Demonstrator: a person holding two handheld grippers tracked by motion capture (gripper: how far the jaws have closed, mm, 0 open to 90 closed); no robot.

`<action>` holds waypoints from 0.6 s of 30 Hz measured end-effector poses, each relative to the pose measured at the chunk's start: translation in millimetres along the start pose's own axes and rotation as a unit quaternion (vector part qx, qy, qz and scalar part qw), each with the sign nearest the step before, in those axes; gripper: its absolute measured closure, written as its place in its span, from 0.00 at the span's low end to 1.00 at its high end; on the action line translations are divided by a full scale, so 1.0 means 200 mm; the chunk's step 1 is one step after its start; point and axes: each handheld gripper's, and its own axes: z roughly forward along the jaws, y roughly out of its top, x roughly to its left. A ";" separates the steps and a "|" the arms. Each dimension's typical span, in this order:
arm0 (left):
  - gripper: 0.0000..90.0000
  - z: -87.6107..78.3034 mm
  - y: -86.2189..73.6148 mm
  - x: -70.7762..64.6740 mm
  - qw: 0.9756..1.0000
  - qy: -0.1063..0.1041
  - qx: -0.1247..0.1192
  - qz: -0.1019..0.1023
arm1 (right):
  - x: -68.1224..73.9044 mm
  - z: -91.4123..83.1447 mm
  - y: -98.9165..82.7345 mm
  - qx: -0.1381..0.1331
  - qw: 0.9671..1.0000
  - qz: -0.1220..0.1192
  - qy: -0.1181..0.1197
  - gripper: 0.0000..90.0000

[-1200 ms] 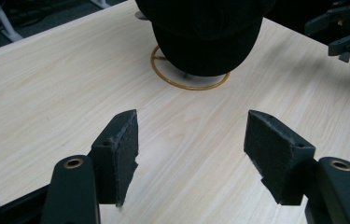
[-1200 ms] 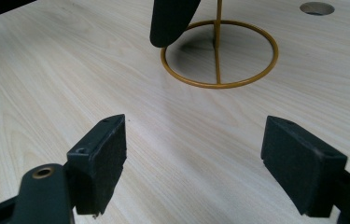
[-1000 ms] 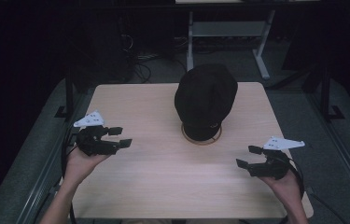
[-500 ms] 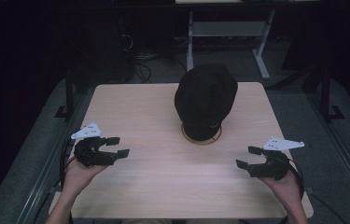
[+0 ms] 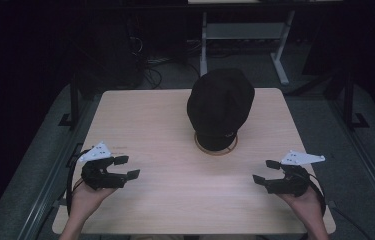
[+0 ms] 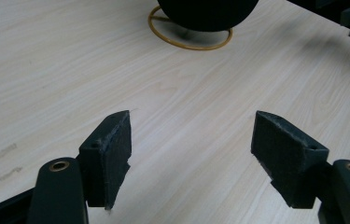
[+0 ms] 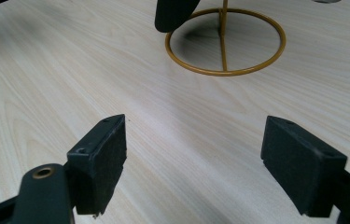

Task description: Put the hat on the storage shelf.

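A black cap (image 5: 220, 107) sits on a gold wire stand (image 5: 216, 148) at the middle of the far half of the wooden table (image 5: 165, 115). My left gripper (image 5: 128, 167) hovers low over the near left of the table, pointing toward the stand. Its jaws have just been opening, and only bare wood lies between them (image 6: 191, 140). My right gripper (image 5: 265, 171) stays at the near right, open and empty (image 7: 193, 144), aimed at the stand's ring (image 7: 224, 71). The cap's lower edge (image 7: 175, 11) hangs above that ring. Each gripper is about a hand's length from the stand.
A white desk frame (image 5: 245, 30) and cables stand on the dark floor behind the table. Bare wood stretches between the two grippers. The table's near edge runs just under both hands.
My left gripper has sunk and drifted toward the near left corner, and its jaws stand wider. The right gripper and the cap have not moved.
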 end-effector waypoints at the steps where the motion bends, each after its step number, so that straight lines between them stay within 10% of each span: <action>1: 0.31 0.01 -0.01 0.00 1.000 0.001 0.001 0.000 | 0.00 0.00 0.00 0.000 1.000 0.000 0.000 0.24; 6: 0.31 0.03 -0.10 -0.02 1.000 -0.008 -0.010 -0.023 | 0.03 0.00 -0.02 0.005 1.000 -0.001 -0.001 0.24; 18: 0.30 0.10 -0.18 -0.03 1.000 0.025 0.018 -0.001 | 0.08 0.02 -0.03 0.008 1.000 -0.017 0.002 0.24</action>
